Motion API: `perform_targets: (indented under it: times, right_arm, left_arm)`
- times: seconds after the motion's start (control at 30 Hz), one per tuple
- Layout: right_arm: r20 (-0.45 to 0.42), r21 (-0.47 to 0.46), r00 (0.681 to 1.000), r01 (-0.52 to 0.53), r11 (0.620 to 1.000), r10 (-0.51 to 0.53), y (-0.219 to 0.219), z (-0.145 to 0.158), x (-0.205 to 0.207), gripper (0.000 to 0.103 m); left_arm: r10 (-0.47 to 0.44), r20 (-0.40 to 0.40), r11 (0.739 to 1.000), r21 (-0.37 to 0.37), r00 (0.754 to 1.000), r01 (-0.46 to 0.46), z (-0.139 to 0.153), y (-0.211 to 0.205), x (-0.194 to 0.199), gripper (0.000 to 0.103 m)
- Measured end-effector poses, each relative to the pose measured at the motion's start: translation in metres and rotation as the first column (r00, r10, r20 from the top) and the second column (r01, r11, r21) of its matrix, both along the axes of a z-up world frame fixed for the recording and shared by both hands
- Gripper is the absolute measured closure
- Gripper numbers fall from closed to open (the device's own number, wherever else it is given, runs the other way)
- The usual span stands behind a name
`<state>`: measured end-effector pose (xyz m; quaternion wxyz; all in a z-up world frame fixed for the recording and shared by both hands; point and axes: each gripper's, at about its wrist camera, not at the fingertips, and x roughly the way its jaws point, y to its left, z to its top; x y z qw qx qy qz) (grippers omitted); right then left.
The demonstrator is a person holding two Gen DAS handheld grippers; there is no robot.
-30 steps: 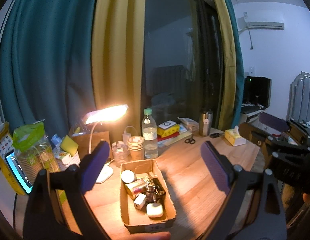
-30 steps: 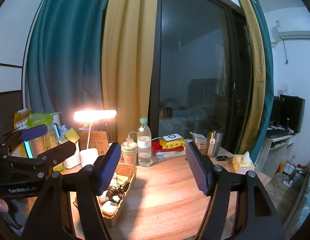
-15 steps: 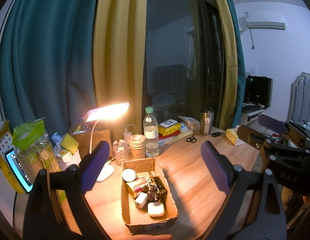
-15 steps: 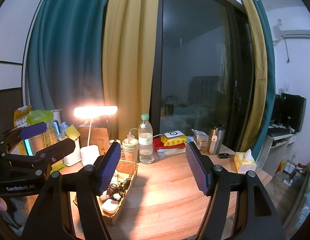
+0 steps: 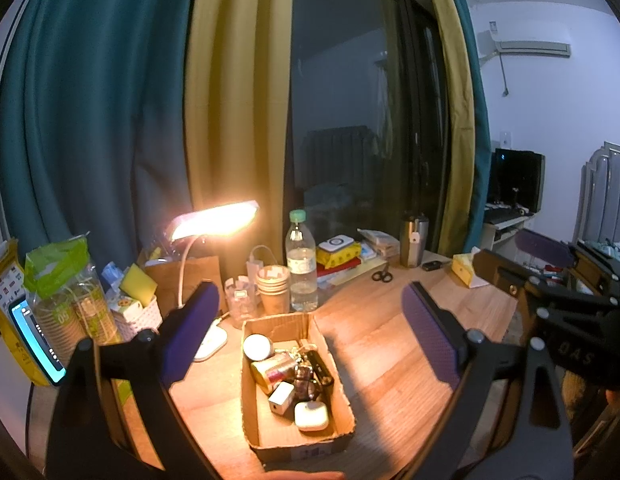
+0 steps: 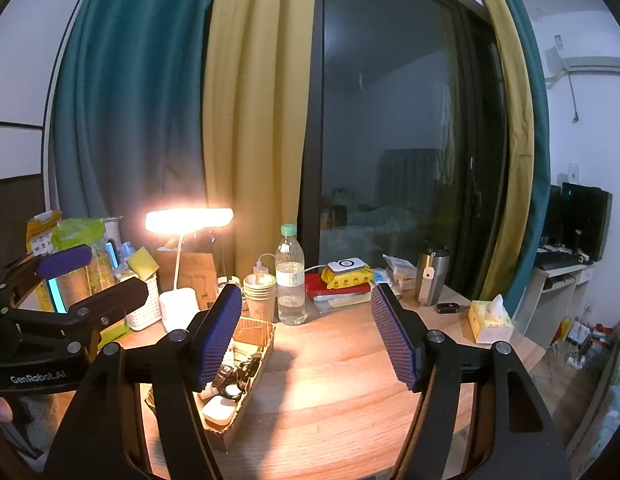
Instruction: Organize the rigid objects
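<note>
My left gripper [image 5: 305,328] is spread wide, ribbed purple pads empty, over the corrugated cardboard box [image 5: 342,426] near the wooden tabletop's [image 5: 382,344] front edge. Inside it: white rounded case [image 5: 311,416], white cube charger [image 5: 281,397], gold cylindrical tin [image 5: 271,370]. My right gripper [image 6: 305,334] is also open wide, holding nothing, over bare wood grain.

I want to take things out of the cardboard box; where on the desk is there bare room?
The free patch is the bare wood right of the cardboard box, running to the tissue box and back to the scissors. Left of the box and along the window it is crowded: lamp base, paper cups, water bottle.
</note>
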<state>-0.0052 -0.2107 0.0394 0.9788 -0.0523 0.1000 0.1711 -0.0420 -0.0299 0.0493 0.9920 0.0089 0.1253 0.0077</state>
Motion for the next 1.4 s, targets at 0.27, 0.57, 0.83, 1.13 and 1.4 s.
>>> perform_targets:
  times: [0.27, 0.57, 0.83, 1.13, 1.4]
  right_arm:
    - [-0.001, -0.001, 1.0, 0.0, 1.0, 0.0, 0.0, 0.0, -0.0005, 0.033]
    - [-0.002, -0.001, 1.0, 0.0, 1.0, 0.0, 0.0003, 0.0004, -0.0001, 0.033]
    - [-0.002, -0.001, 1.0, 0.0, 1.0, 0.0, 0.0004, 0.0009, 0.0004, 0.033]
    - [-0.003, -0.001, 1.0, 0.0, 1.0, 0.0, 0.0003, 0.0012, 0.0005, 0.033]
    - [-0.005, -0.002, 1.0, 0.0, 1.0, 0.0, 0.0002, 0.001, 0.0004, 0.033]
  left_arm:
    - [0.0, 0.0, 1.0, 0.001, 1.0, 0.0, 0.0002, -0.0003, 0.0004, 0.009]
    - [0.0, 0.0, 1.0, 0.001, 1.0, 0.0, 0.0004, -0.0006, 0.0006, 0.009]
    - [-0.001, -0.002, 1.0, 0.001, 1.0, 0.001, 0.0, -0.0008, 0.001, 0.009]
    - [-0.005, -0.005, 1.0, 0.002, 1.0, 0.005, -0.0031, -0.0038, 0.0006, 0.009]
    - [-0.005, -0.007, 1.0, 0.002, 1.0, 0.005, -0.0038, -0.0045, 0.0009, 0.01]
